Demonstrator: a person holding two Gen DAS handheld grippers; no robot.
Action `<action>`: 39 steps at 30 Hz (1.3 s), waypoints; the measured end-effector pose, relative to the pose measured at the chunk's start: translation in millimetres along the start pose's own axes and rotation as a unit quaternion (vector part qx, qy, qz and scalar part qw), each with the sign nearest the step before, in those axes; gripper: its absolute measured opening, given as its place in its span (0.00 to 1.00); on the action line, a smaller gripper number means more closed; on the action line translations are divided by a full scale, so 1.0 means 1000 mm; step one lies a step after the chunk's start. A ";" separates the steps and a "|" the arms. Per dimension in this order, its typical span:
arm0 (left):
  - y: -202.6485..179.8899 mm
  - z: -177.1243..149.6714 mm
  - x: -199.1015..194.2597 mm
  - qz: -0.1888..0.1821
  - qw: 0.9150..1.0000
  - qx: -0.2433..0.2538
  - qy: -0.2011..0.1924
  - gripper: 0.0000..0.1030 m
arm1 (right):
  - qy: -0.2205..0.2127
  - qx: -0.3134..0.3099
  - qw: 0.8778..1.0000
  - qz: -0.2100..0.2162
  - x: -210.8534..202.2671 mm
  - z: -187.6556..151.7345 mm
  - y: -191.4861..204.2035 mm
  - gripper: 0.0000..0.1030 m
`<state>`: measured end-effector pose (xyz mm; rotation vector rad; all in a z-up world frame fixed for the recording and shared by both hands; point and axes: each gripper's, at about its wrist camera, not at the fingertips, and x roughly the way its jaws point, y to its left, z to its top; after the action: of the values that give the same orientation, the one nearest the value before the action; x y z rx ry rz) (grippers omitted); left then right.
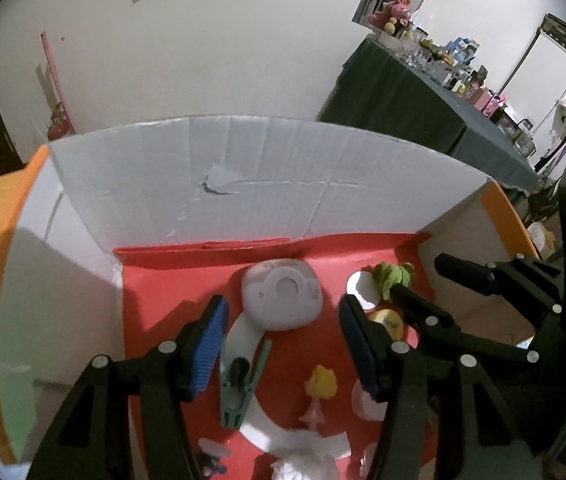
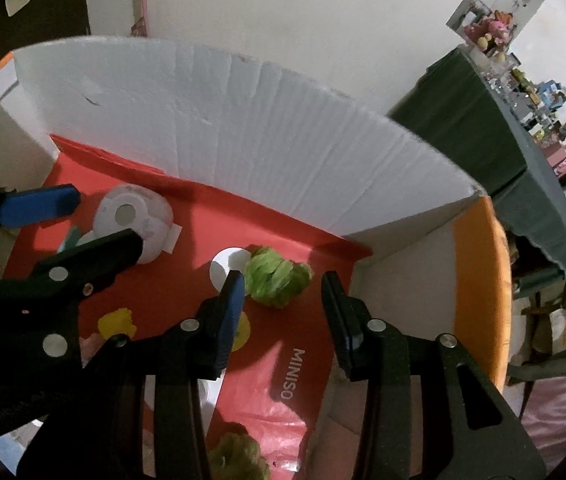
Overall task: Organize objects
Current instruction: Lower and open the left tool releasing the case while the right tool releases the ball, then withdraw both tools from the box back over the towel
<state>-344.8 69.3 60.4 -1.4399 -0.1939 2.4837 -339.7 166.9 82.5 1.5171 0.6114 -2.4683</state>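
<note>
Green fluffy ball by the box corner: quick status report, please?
Both grippers, left and right, open, holding nothing. Green fluffy ball on red bag, just ahead of the right gripper. Nothing blocking.

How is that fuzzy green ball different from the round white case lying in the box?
The fuzzy green ball is shaggy and lumpy; the round white case is smooth and hard-looking. The ball is green all over, while the case is white with a grey disc in its middle. The ball lies just ahead of the right claw; the case lies nearer the left claw. Both rest on the red liner.
</note>
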 end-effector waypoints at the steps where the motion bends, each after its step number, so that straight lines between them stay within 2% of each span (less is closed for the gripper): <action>1: -0.002 0.000 -0.002 0.000 1.000 0.000 -0.002 0.59 | -0.003 -0.001 1.000 0.001 -0.003 -0.001 0.001 0.40; 8: 0.001 -0.012 -0.027 0.004 1.000 0.003 -0.023 0.59 | -0.027 -0.004 1.000 -0.015 -0.022 -0.007 0.008 0.45; 10: 0.001 -0.015 -0.034 0.007 1.000 0.005 -0.029 0.64 | -0.032 -0.003 0.999 -0.013 -0.025 -0.007 0.007 0.45; 15: -0.003 -0.025 -0.056 0.003 0.999 0.015 -0.049 0.67 | -0.052 -0.003 0.999 -0.011 -0.044 -0.017 0.009 0.46; 17: -0.006 -0.031 -0.067 0.012 0.997 0.024 -0.068 0.70 | -0.061 -0.003 0.998 -0.009 -0.053 -0.025 0.012 0.53; 24: -0.009 -0.051 -0.102 0.015 0.993 0.034 -0.115 0.78 | -0.098 0.011 0.995 -0.002 -0.082 -0.044 0.006 0.59; 26: -0.009 -0.057 -0.111 0.017 0.991 0.037 -0.127 0.80 | -0.111 0.016 0.994 -0.001 -0.090 -0.051 0.007 0.64; 30: -0.007 -0.071 -0.125 0.020 0.988 0.043 -0.149 0.87 | -0.130 0.031 0.991 0.018 -0.102 -0.070 0.004 0.67; 33: -0.007 -0.083 -0.131 0.026 0.985 0.052 -0.162 0.88 | -0.145 0.040 0.988 0.025 -0.107 -0.082 0.005 0.73; 36: -0.008 -0.094 -0.136 0.039 0.982 0.058 -0.174 0.95 | -0.165 0.054 0.984 0.043 -0.113 -0.097 0.006 0.75; 39: -0.008 -0.104 -0.139 0.048 0.980 0.061 -0.185 0.95 | -0.178 0.075 0.979 0.060 -0.115 -0.108 0.006 0.77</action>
<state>-188.3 34.4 125.8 -0.9525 -0.0403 2.7709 -196.8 201.6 140.0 1.0740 0.2688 -2.6463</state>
